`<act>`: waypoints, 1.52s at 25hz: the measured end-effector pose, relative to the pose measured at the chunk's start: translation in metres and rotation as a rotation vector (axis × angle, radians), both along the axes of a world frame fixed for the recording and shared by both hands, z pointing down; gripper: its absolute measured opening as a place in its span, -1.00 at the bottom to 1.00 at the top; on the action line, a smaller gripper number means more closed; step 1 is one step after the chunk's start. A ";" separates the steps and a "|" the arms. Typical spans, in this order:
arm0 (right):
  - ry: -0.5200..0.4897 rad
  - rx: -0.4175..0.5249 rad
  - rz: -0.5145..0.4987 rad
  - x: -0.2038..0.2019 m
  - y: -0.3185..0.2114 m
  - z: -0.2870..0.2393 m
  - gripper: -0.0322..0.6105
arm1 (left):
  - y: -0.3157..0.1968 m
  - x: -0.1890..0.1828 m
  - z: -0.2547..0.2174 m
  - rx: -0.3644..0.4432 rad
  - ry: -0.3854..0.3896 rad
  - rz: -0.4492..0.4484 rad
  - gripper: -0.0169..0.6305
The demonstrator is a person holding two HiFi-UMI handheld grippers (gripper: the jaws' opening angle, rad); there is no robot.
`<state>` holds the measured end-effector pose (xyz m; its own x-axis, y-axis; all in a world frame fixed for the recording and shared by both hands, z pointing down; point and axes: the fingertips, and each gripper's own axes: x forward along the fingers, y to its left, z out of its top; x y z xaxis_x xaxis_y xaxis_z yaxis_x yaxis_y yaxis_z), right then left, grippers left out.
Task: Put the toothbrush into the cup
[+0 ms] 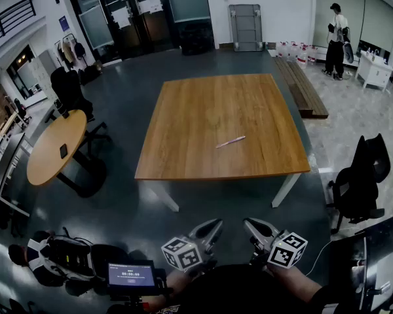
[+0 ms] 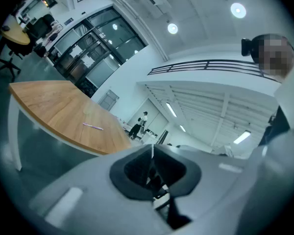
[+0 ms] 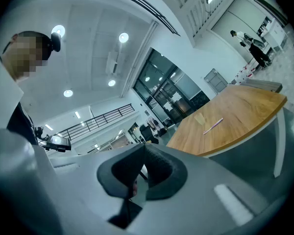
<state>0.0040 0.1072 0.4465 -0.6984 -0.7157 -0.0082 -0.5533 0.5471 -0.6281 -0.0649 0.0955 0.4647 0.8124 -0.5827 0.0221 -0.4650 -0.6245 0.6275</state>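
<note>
Toothbrush (image 1: 230, 141) job: not started, as far as I can tell. Nothing is picked up.
Table (image 1: 183, 129): big and wooden, at 12 o'clock from the person and well apart from both tools.
Left gripper (image 2: 152, 155): low down at 6 o'clock in the head view. Its jaws are pressed together with nothing between them.
Right gripper (image 3: 143, 153): just beside the left one. Its jaws are pressed together too, and it holds nothing.
Where the toothbrush is: flat on the table, a little toward 4 o'clock from the middle. One end points to about 2 o'clock.
Cup: I cannot find one for sure in any view.
Left to do: go to the table, open the jaws, pinch the toothbrush, find the cup, drop it in.
</note>
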 end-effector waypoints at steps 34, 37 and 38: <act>-0.052 -0.016 0.047 0.114 -0.027 -0.008 -0.83 | -0.031 0.083 0.005 -0.038 -0.001 -0.044 -0.92; -0.042 -0.043 0.025 0.127 -0.047 0.002 -0.81 | -0.044 0.090 0.009 -0.058 0.004 -0.076 -0.92; -0.042 -0.054 0.017 0.129 -0.054 0.006 -0.80 | -0.049 0.088 0.011 -0.065 -0.004 -0.087 -0.92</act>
<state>0.1326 0.0536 0.4529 -0.6857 -0.7279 0.0020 -0.5352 0.5023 -0.6791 0.0236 0.0468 0.4754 0.7587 -0.6483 0.0648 -0.5181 -0.5400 0.6633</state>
